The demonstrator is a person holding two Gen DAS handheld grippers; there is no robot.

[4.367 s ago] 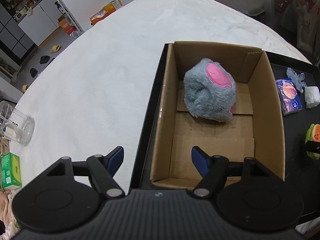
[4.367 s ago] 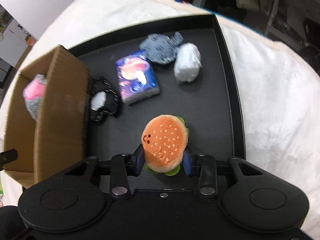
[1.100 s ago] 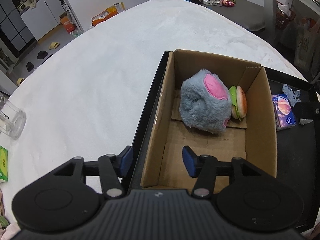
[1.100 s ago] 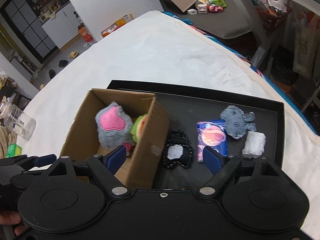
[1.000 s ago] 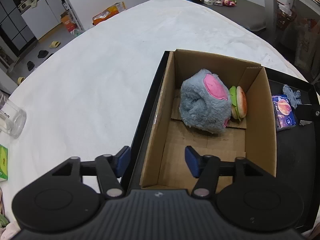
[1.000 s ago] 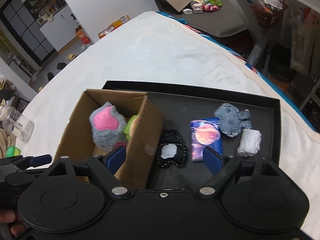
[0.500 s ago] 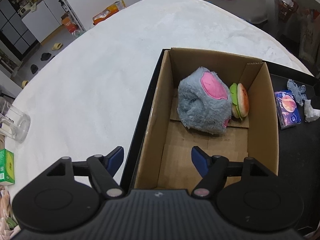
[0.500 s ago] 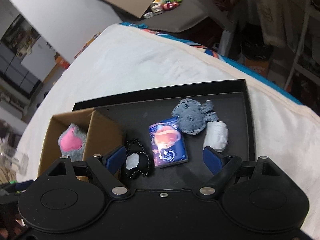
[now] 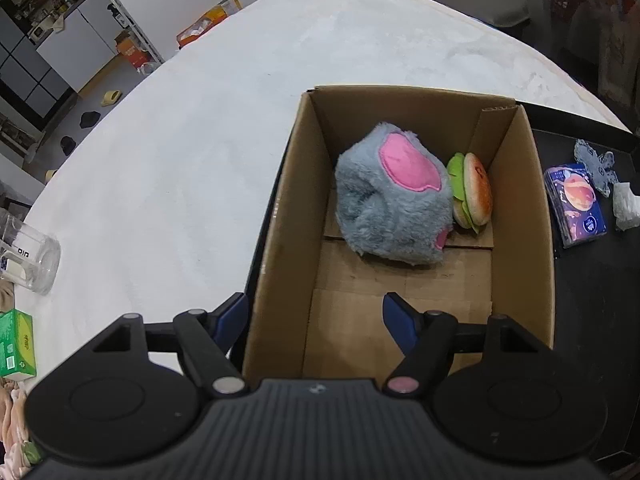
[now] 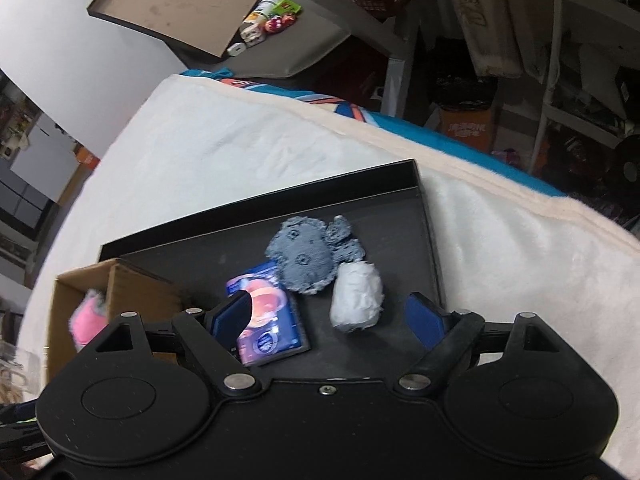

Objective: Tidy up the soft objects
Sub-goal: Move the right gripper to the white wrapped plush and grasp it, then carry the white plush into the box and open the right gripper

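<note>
A cardboard box holds a grey and pink plush and a burger plush against its far wall. My left gripper is open at the box's near left corner. One finger is outside the left wall and one inside, neither pressing. On the black tray lie a grey knitted toy, a white wad and a blue tissue pack. Just above these hangs my right gripper, open and empty. The white wad lies just ahead of its fingers.
The tray and the box rest on a white fleece blanket. A glass jar and a green carton stand at the blanket's left edge. Shelves and clutter fill the room beyond the bed's far side.
The burger plush, earlier in my right gripper, now lies in the box. My right gripper has swung right and down over the tray items. My left gripper's jaws have widened a little.
</note>
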